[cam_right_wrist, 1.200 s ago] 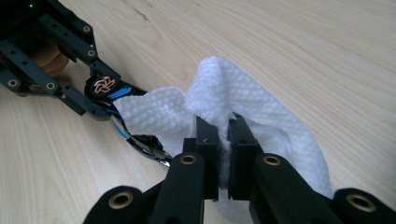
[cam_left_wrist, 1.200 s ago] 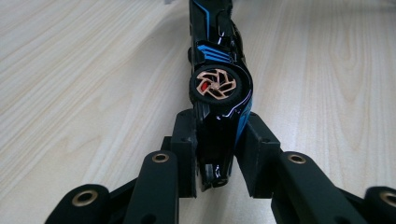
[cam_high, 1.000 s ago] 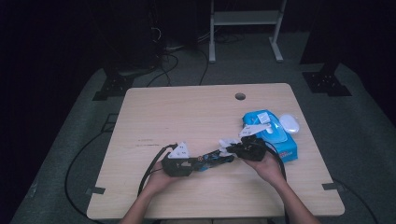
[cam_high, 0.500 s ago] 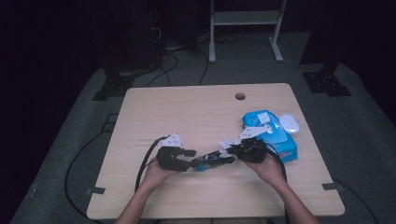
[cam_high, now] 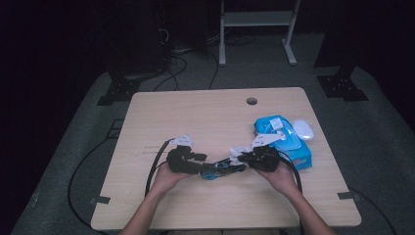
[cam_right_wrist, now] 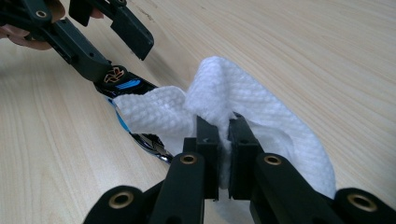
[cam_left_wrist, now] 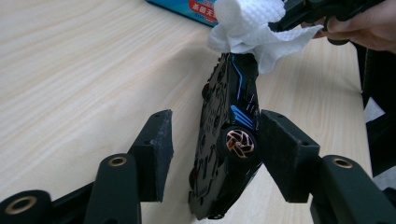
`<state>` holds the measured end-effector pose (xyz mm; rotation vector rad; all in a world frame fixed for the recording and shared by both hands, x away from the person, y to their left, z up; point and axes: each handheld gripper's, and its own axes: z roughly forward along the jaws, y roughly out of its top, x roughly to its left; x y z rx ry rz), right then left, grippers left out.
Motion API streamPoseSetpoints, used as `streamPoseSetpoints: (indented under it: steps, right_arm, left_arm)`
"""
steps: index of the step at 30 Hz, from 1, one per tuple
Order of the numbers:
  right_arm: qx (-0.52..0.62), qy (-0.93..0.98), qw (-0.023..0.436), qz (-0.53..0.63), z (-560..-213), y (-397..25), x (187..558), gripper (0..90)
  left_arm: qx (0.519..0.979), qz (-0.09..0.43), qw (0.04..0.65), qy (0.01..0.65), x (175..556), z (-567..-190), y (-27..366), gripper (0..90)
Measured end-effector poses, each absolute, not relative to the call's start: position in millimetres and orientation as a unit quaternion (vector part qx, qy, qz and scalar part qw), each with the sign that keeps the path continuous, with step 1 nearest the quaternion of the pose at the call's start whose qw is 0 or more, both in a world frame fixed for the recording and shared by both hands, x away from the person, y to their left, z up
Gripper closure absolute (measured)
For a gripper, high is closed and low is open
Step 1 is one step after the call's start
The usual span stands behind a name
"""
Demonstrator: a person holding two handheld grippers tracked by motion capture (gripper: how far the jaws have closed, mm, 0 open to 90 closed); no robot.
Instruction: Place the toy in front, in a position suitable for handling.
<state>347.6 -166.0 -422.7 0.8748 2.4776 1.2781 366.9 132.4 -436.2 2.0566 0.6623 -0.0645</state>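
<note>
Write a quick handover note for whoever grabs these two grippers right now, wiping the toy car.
Left gripper: open, jaws either side of the black toy car, which stands on its side; one jaw touches it at the wheel, the other stands apart.
Right gripper: shut on the white wipe, pressed against the car's far end.
Blue wipes pack lies at the table's right edge.
Done: wipe in hand and on the car.
Left: probably close the left grip, then finish wiping.

Wipe (cam_left_wrist: 247, 28) on toy car (cam_left_wrist: 229, 140)
</note>
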Motion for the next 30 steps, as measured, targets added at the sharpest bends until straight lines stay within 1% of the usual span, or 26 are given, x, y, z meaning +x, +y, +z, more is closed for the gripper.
streamPoseSetpoints:
  steps: [13, 18, 23, 24, 26, 27, 30]
  right_arm:
    - [0.284, 0.848, 0.116, 0.432, -421, -169, 334, 84.8]
    - [0.276, 0.852, 0.121, 0.428, -421, -170, 326, 84.8]
    - [0.27, 0.852, 0.126, 0.43, -423, -172, 318, 84.7]
    - [0.27, 0.852, 0.127, 0.431, -423, -172, 317, 84.7]
    - [0.267, 0.854, 0.128, 0.427, -425, -173, 313, 84.7]
    - [0.265, 0.857, 0.133, 0.421, -426, -172, 311, 84.6]
    - [0.263, 0.864, 0.137, 0.407, -434, -173, 308, 84.6]
  left_arm:
    - [0.845, -0.026, 0.464, 0.265, 359, -438, 123, 42.5]
    - [0.847, -0.046, 0.458, 0.265, 358, -441, 121, 38.0]
    - [0.843, -0.066, 0.463, 0.266, 357, -448, 122, 36.5]
    - [0.845, -0.065, 0.461, 0.264, 356, -448, 121, 36.5]
    - [0.859, -0.047, 0.438, 0.261, 353, -451, 117, 36.5]
    - [0.862, -0.033, 0.434, 0.259, 351, -453, 116, 36.3]
    - [0.864, -0.027, 0.432, 0.256, 349, -456, 117, 37.8]
